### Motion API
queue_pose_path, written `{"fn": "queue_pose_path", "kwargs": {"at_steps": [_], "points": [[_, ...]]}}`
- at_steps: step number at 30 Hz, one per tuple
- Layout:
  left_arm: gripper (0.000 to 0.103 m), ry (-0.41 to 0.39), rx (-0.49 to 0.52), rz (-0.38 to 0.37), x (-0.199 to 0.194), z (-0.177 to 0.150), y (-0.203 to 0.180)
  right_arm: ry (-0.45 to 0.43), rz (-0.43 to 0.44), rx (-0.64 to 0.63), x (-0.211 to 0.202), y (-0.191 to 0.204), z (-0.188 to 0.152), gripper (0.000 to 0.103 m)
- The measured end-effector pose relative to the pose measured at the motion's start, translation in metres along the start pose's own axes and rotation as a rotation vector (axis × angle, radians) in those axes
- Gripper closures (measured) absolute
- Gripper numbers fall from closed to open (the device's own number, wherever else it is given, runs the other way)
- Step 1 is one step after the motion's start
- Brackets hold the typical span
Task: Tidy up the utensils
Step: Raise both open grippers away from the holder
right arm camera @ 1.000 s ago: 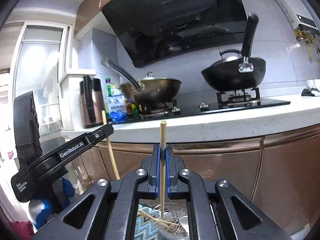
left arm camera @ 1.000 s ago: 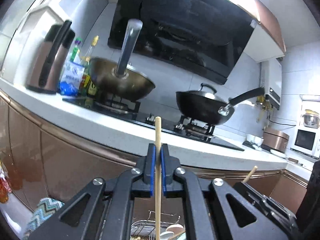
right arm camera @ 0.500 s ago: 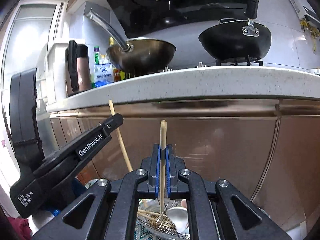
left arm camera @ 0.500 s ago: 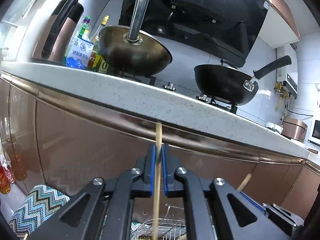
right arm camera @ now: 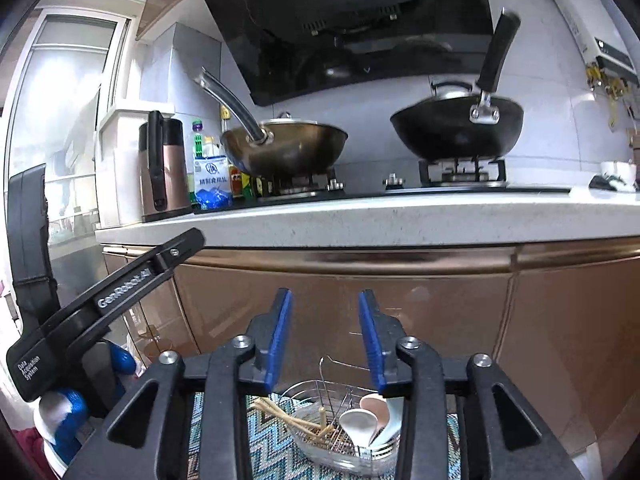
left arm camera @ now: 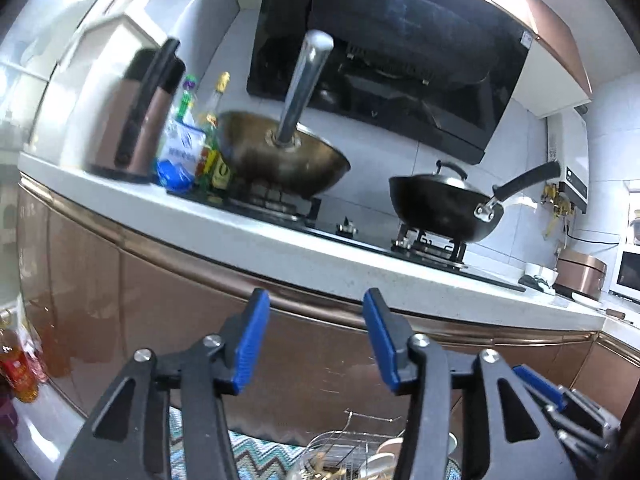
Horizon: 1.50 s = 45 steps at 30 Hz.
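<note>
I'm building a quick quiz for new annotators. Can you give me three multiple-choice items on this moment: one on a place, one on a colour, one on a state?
1. Where do the chopsticks lie?
A. In the wire basket
B. On the countertop
C. In the black wok

2. What colour are the pads on the gripper fingers?
A. Red
B. Blue
C. Green

3. How does the right gripper stand?
A. Shut on a chopstick
B. Shut on a spoon
C. Open, holding nothing

Answers:
1. A, the wooden sticks rest in the wire basket beside the white spoons.
2. B, both fingers carry blue pads.
3. C, the jaws are spread with bare cabinet front showing between them.
</note>
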<state>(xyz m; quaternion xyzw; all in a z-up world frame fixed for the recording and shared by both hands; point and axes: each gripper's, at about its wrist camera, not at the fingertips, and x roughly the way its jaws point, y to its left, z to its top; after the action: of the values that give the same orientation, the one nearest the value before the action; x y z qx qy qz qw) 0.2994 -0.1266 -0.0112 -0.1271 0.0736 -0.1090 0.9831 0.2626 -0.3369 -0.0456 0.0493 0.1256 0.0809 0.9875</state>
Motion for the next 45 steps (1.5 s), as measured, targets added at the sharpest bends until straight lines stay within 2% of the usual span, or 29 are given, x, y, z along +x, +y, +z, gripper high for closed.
{"fn": "queue_pose_path", "kwargs": {"at_steps": [9, 19, 24, 35, 45], "points": [[0.049, 0.016, 0.062, 0.038, -0.071, 0.020, 0.017, -0.039, -0.035, -0.018, -0.079, 0.023, 0.012, 0.057], [0.047, 0.083, 0.140, 0.096, -0.147, 0.011, 0.040, -0.051, -0.095, -0.012, -0.159, 0.036, 0.000, 0.047], [0.047, 0.100, 0.148, 0.118, -0.181, 0.005, 0.054, -0.041, -0.113, -0.028, -0.190, 0.048, -0.008, 0.045], [0.045, 0.113, 0.132, 0.184, -0.243, -0.006, 0.089, -0.037, -0.105, -0.023, -0.230, 0.070, -0.025, 0.045], [0.043, 0.099, 0.127, 0.241, -0.267, -0.003, 0.111, -0.066, -0.115, -0.019, -0.252, 0.078, -0.031, 0.042]]}}
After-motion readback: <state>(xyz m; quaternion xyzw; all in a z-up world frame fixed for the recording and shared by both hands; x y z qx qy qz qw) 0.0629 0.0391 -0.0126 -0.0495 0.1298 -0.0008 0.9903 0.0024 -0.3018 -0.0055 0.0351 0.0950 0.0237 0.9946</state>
